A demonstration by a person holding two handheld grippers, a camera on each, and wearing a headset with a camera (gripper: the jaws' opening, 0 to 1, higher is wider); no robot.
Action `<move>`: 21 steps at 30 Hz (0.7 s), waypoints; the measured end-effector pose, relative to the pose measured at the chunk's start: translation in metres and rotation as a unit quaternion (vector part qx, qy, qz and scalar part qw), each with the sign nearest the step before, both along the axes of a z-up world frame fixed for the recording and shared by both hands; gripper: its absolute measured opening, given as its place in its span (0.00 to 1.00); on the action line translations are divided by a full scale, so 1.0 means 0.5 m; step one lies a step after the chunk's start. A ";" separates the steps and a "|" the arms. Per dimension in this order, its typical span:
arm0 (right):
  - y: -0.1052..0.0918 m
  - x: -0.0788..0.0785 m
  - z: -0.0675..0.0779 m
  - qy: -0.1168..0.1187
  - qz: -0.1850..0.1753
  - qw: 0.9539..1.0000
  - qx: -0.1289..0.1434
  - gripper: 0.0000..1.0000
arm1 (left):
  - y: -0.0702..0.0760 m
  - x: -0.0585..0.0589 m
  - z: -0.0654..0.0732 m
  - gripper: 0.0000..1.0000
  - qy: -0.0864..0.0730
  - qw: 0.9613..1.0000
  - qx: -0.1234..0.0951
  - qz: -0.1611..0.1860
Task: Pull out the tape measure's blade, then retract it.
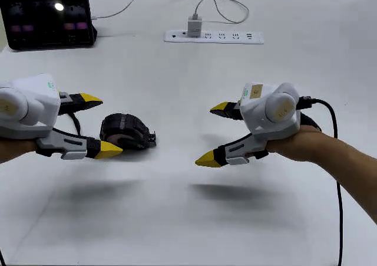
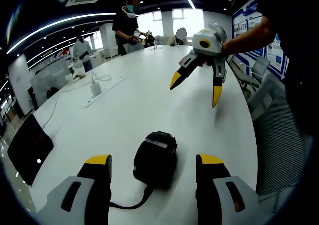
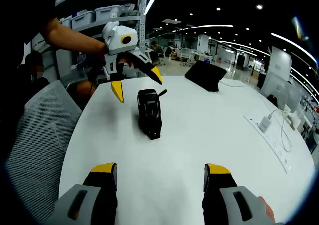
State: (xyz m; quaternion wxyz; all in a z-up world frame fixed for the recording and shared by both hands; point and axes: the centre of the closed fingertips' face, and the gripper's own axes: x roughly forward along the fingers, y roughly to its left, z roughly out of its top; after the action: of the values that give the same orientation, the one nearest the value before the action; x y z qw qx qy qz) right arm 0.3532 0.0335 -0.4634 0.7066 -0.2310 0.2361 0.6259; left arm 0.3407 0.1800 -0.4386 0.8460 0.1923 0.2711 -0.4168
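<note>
The black tape measure [image 1: 126, 131] rests on the white surface [image 1: 177, 219], toward the person's left, with a short black strap trailing from its near end in the left gripper view. It sits just ahead of and between the yellow tips of the left tongs [image 1: 101, 124], whose jaws are spread wide on either side of it; the left gripper view shows a gap on each side, so neither jaw touches it. The right tongs [image 1: 212, 133] hover above the surface well apart from the tape measure, facing it, jaws likewise spread and holding nothing. A hand [image 1: 300, 143] grips the right tongs, and a black cable [image 1: 337, 160] runs back from them. At the far edge of the surface stand a dark tablet [image 1: 47, 17] and a white power strip [image 1: 213, 36] with a charger [image 1: 194, 25] plugged in.
</note>
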 end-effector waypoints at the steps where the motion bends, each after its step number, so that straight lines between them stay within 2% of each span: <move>1: 0.004 0.002 -0.001 0.000 0.002 1.000 0.000 0.69 | 0.000 0.002 -0.002 0.64 0.001 1.000 0.002 -0.003; 8: 0.032 0.011 -0.007 -0.001 0.009 1.000 -0.002 0.67 | -0.002 0.009 -0.020 0.59 0.013 0.999 0.019 -0.025; 14: 0.056 0.012 -0.011 -0.004 0.022 1.000 -0.004 0.63 | -0.004 0.014 -0.026 0.52 0.020 0.999 0.025 -0.040; 19: 0.076 0.013 -0.013 -0.006 0.035 0.999 -0.006 0.57 | -0.001 0.019 -0.032 0.48 0.026 0.998 0.033 -0.053; 21: 0.084 0.011 -0.016 -0.004 0.043 0.999 -0.008 0.55 | -0.001 0.018 -0.034 0.46 0.033 0.997 0.036 -0.060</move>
State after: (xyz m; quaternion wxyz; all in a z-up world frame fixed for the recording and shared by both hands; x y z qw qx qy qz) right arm 0.3588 0.0753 -0.4713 0.6785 -0.2491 0.2277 0.6525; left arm 0.3495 0.1797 -0.4557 0.8024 0.2243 0.3017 -0.4635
